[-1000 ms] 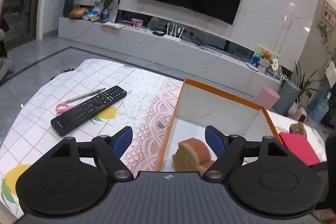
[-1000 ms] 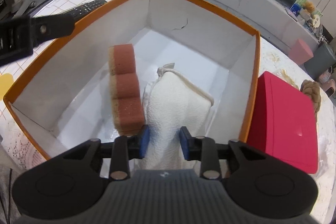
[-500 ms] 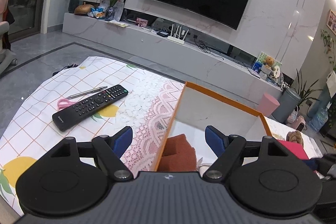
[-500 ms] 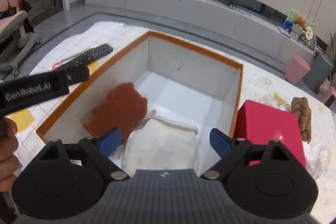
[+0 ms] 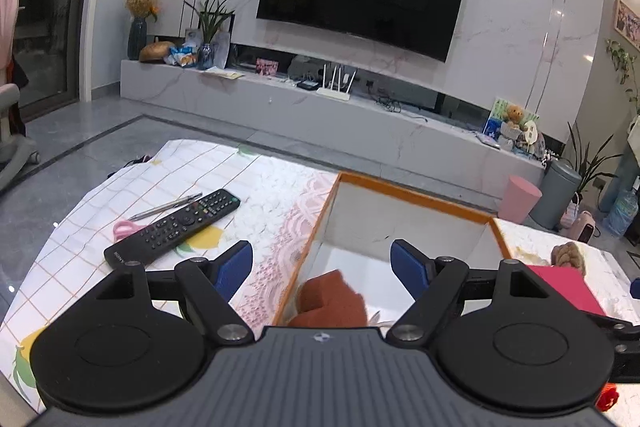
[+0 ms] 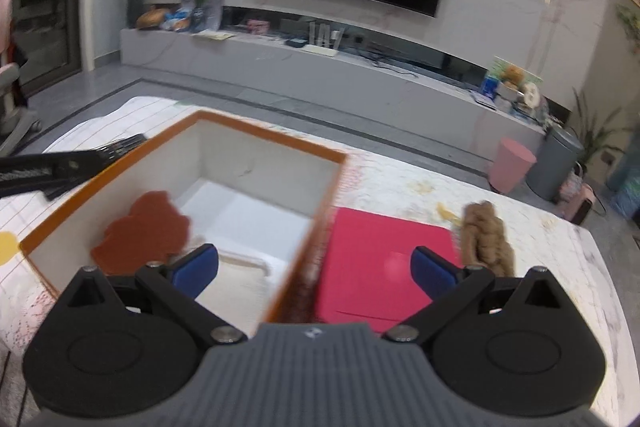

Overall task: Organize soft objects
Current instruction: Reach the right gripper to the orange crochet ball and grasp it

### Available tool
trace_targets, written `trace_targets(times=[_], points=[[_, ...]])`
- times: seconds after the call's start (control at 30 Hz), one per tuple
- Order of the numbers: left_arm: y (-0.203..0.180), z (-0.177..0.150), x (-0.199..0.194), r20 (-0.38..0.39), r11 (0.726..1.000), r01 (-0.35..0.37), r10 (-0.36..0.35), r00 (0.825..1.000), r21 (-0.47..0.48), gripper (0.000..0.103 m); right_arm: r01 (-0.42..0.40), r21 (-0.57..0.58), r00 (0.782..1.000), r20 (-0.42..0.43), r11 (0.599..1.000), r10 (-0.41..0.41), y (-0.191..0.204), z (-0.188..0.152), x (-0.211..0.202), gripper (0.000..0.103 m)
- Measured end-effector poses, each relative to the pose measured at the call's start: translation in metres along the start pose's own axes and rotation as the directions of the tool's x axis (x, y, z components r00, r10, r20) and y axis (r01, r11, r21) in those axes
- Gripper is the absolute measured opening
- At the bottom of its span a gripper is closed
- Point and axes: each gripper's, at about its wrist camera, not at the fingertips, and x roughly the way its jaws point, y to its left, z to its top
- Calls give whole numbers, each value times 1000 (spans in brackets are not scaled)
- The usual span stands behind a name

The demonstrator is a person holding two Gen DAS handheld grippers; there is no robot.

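**A:** Inside the orange-rimmed box (image 6: 256,137), on its left side, lies the rust-brown sponge (image 6: 144,231), leaning toward the left wall. Just right of it, at the near end of the box floor, sits the white folded cloth (image 6: 240,279).

**B:** And the tools?

**A:** Right tool (image 6: 314,269) hovers over the box's right rim, its blue fingers spread wide with nothing between them. Left tool (image 5: 322,265) is likewise spread apart and empty, sitting above the box's left rim; the sponge (image 5: 332,297) shows low between its fingers.

**B:** What's outside the box?

**A:** A red flat pad (image 6: 380,259) lies on the table (image 6: 540,259) touching or just beside the box's right wall; blur makes it hard to tell which. At the pad's far right edge rests a tan braided plush piece (image 6: 486,239).

**B:** And on the left?

**A:** On the left, well apart from the box, a black remote (image 5: 176,227) lies on the checked tablecloth (image 5: 120,187), with a pen (image 5: 166,206) just beyond it and pink scissors (image 5: 124,228) partly under its near end.
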Motion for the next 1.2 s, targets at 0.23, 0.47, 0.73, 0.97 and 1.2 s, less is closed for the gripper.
trace_targets(times=[0.23, 0.47, 0.73, 0.97, 1.2], points=[[-26, 4, -15, 43, 998, 15, -17, 999, 54, 92, 59, 52, 998, 10, 997, -60, -47, -13, -12, 100], [-55, -2, -28, 71, 992, 95, -101, 992, 87, 92, 48, 141, 996, 67, 989, -58, -87, -27, -15, 100], [-101, -20, -40, 96, 975, 81, -102, 990, 207, 92, 47, 262, 992, 97, 964, -75, -115, -31, -20, 100], [-143, -41, -60, 124, 949, 104, -146, 981, 296, 92, -41, 447, 994, 105, 893, -8, -173, -49, -25, 101], [-178, -63, -56, 29, 903, 281, -307, 951, 326, 92, 23, 335, 999, -37, 942, -11, -212, -64, -31, 101]])
